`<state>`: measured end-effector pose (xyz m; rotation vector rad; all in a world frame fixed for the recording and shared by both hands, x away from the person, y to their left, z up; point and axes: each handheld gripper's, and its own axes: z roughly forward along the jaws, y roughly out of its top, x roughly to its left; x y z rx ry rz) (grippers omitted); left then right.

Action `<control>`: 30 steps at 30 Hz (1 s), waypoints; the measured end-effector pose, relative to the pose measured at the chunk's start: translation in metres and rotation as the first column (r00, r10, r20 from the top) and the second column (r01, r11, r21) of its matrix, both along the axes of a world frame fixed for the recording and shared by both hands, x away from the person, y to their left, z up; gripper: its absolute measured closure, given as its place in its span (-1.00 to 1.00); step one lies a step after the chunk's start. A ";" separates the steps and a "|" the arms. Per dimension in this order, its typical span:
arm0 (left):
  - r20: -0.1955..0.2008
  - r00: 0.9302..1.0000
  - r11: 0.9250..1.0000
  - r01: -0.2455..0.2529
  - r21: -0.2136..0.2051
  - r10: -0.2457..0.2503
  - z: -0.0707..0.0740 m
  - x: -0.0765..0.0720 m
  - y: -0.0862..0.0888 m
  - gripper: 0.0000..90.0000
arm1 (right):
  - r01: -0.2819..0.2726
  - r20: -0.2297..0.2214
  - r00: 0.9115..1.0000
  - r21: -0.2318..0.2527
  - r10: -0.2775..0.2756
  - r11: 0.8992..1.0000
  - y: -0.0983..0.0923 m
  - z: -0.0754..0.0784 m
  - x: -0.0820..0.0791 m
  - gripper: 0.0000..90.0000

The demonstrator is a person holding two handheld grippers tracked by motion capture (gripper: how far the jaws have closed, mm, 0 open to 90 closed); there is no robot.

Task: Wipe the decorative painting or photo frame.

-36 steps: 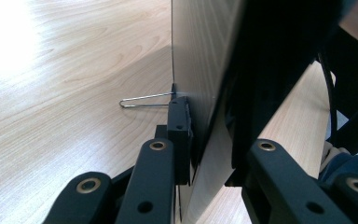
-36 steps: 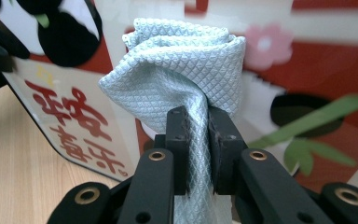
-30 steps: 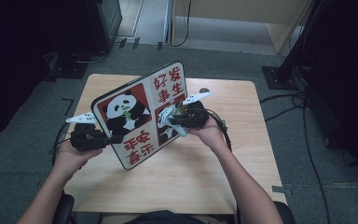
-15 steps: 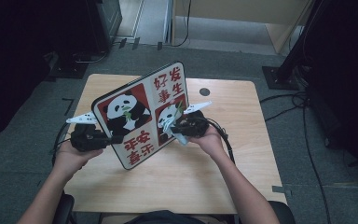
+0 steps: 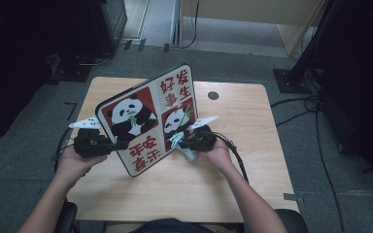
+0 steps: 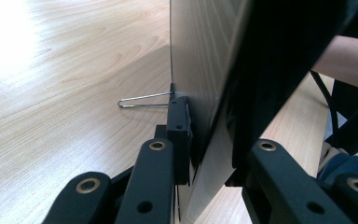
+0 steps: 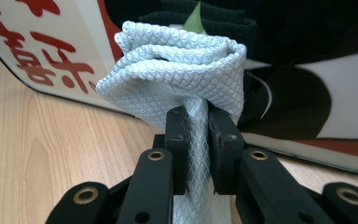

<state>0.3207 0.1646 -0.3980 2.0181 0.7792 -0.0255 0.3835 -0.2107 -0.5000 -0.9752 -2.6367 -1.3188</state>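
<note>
Board [image 5: 148,119] is the landmark: a rounded square panel with two pandas and red characters, propped tilted on the table [image 5: 252,184], its lower corner near the front middle of the wood and its upper corner leaning away toward the far edge. Left gripper [image 5: 119,144] sits at the board's left edge, and its jaws are clamped on that edge; in the left gripper view the left gripper [image 6: 205,140] has one pad on the pale back face and the other on the dark printed face, with the board [image 6: 200,60] rising edge-on between them. A thin wire stand [image 6: 144,99] juts from the back of the board and lies just over the wood.

Right gripper [image 5: 180,143] is at the board's front face, just below the lower panda. Its jaws are closed tight on a pale blue cloth [image 5: 182,145]. In the right gripper view the cloth [image 7: 177,70] bunches above the right gripper [image 7: 196,140] in a waffle-textured wad, lying against the board [image 7: 42,51] by the panda print. A round hole [image 5: 213,95] in the table lies behind the board's right side.
</note>
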 end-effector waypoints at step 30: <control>-0.005 1.000 1.000 0.001 -0.005 -0.001 0.000 0.001 0.000 0.73 | -0.003 0.004 1.000 0.044 0.002 0.999 -0.012 0.056 0.001 0.80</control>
